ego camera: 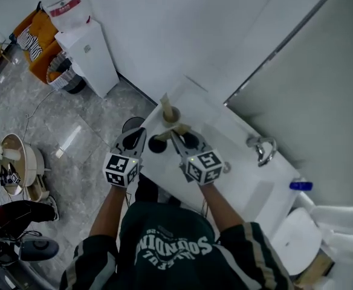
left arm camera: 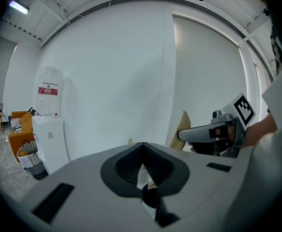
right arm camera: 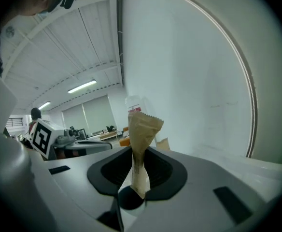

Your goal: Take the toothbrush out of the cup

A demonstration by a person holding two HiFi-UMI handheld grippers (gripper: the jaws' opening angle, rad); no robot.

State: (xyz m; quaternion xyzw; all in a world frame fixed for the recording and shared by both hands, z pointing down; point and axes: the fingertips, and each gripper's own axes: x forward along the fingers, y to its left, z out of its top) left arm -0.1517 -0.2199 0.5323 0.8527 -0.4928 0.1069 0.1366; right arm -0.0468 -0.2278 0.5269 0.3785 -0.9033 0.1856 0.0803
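The right gripper (right arm camera: 137, 174) is clamping the toothbrush (right arm camera: 143, 124) low on its brown paper wrapper. The wrapper is standing upright with its lower end hanging free, apparently clear of the cup (ego camera: 171, 115). The left gripper (left arm camera: 144, 170) is keeping its jaws all but together; a tan sliver is showing in the slit, too small to name.

Risk: the grip is bearing on thin paper only, so the toothbrush could be sliding inside its wrapper or swinging, and a swing could be tipping the light cup just beyond.

The white surface (ego camera: 243, 189) is carrying a chrome tap (ego camera: 262, 150) and a blue-capped item (ego camera: 300, 186). Beyond it, a water dispenser (ego camera: 86, 50) and an orange chair (ego camera: 34, 38) are standing on the grey stone floor (ego camera: 74, 132).
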